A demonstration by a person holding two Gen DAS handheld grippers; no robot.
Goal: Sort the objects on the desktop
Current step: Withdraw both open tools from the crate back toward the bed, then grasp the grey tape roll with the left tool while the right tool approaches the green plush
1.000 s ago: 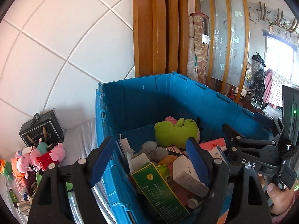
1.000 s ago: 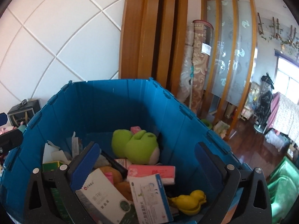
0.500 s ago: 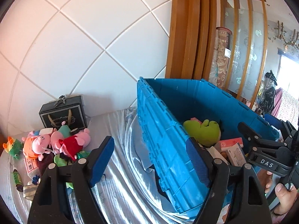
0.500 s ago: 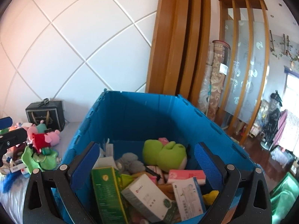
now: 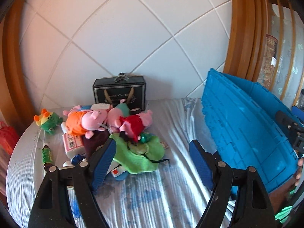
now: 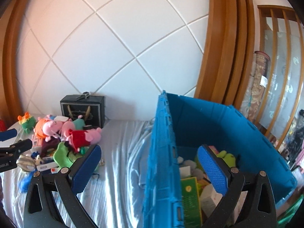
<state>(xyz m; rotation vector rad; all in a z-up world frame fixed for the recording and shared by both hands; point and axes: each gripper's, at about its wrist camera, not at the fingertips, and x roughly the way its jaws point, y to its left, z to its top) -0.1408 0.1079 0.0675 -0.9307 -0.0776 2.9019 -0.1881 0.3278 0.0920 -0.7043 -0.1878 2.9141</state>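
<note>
Left wrist view: the left gripper (image 5: 152, 163), jaws apart and empty, faces the toy pile (image 5: 106, 131) on the striped tabletop (image 5: 176, 117), likely choosing one. The right gripper (image 6: 150, 171), also apart, straddles the blue crate (image 6: 224, 125) wall.

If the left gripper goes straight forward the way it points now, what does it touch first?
Probably the striped cloth on the table. The open left gripper aims down between the green plush and the blue crate; depth is uncertain, and its left finger may brush the plush.
</note>
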